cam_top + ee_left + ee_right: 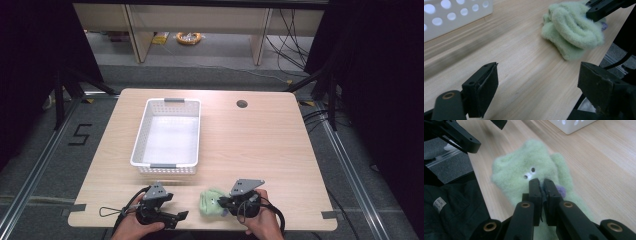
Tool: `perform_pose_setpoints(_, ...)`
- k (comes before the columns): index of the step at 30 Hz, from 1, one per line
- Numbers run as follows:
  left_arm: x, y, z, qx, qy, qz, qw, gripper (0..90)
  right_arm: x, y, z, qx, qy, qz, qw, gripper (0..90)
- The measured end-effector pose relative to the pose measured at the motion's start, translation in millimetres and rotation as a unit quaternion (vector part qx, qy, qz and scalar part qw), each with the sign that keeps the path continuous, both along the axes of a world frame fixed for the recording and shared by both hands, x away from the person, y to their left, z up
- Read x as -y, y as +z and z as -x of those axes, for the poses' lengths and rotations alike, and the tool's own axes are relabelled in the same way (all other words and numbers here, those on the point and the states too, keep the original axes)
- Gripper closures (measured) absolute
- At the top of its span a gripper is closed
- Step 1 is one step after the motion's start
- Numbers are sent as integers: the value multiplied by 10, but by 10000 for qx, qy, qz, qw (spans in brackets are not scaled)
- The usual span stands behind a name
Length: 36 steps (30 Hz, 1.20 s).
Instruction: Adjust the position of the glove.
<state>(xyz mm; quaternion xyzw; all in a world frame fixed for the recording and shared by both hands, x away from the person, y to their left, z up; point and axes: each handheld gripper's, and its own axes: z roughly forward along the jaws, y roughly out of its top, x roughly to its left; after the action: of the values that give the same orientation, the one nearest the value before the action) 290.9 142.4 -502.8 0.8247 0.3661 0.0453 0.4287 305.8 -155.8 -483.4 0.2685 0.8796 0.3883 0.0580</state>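
Observation:
A light-green fuzzy sock (210,202) lies crumpled near the table's front edge. It has two small white dots and a purple patch (560,190). My right gripper (542,182) is shut on the sock (524,167), pinching a thin fold at its near side. In the high view the right gripper (223,202) sits at the sock's right side. My left gripper (539,71) is open and holds nothing, low over bare wood, with the sock (571,27) ahead of it. From above, the left gripper (181,216) lies left of the sock and apart from it.
A white perforated basket (141,135) stands behind the grippers, left of the table's middle; its wall (454,17) is close to the left gripper. A cable hole (242,104) lies at the back right. The table's front edge is just below both hands.

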Motion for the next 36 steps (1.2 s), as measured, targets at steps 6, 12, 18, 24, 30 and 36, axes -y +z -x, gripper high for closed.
perform_pose_setpoints(6, 16, -1, 8, 1, 46, 58, 10000, 163, 29, 105, 36, 109, 12, -136, 9998, 868)
perform_pose_setpoints(12, 16, -2, 7, 9, 64, 88, 9999, 163, 69, 66, 25, 55, -39, -111, 9999, 867)
perform_pose_setpoints(18, 21, -6, 7, 11, 58, 88, 9999, 163, 48, 3, 10, -17, 23, -57, 10000, 848)
perform_pose_setpoints(24, 29, -7, 9, -6, 64, 70, 10000, 163, 77, -1, 5, -74, -165, -82, 9998, 697)
perform_pose_setpoints(30, 69, 6, 14, -68, 104, 259, 9996, 163, 232, 67, 42, -80, -685, -240, 9973, 518)
perform_pose_setpoints(36, 158, 52, 5, -228, 52, 474, 9986, 163, 378, 40, 59, -518, -1176, -440, 9907, 471)
